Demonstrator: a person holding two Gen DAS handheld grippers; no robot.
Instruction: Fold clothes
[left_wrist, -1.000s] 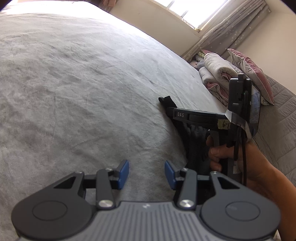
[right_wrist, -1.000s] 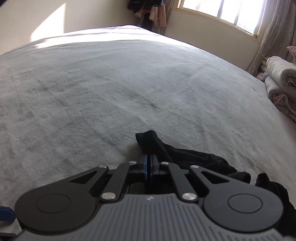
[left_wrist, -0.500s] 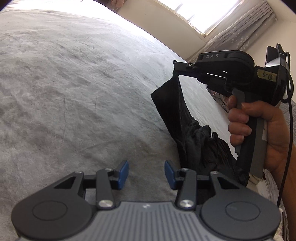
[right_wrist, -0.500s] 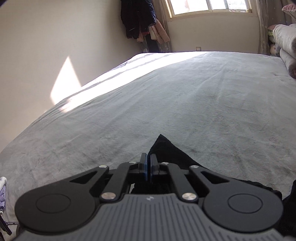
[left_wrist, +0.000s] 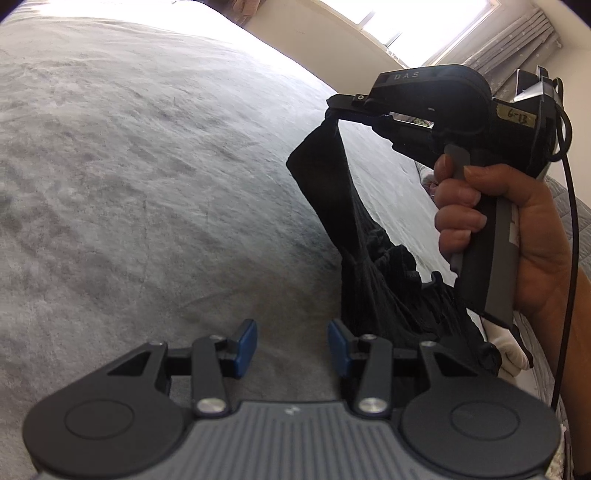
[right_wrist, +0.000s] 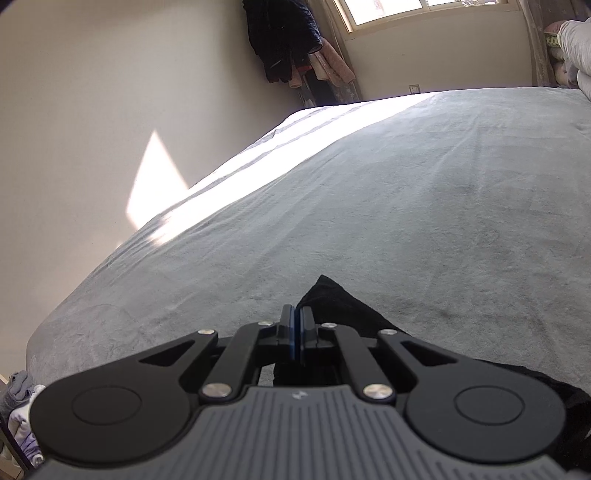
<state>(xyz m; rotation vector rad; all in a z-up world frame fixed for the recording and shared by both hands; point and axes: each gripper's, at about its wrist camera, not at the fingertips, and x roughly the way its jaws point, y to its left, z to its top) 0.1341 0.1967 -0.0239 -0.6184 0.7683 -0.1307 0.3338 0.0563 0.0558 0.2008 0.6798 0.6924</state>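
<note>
The black garment (left_wrist: 354, 236) hung by one corner from my right claw (left_wrist: 334, 107), raised above the grey bed (left_wrist: 147, 184). Its lower part trailed down in a bunched heap at the near edge of the bed, just right of my left claw (left_wrist: 291, 341). In the right wrist view the same corner (right_wrist: 332, 302) showed pinched between the closed blue pads (right_wrist: 293, 332) — the grip was on a small bite of cloth only.

My left claw stood partly open over the bed with nothing between its pads, close beside the hanging cloth but not touching it. My right hand (left_wrist: 491, 221) held its handle with the trigger squeezed.

Judgement: the step in hand was lifting the garment to open it out before laying it flat. To do it well, I would keep the right grip firm, since so little cloth was held and a slip would drop the piece back into the heap. The left claw should take a second corner or edge from the bunched part — not a mid-fold — so the cloth can be spread taut between both. The bed beyond offered ample bare surface to lay it on.
</note>
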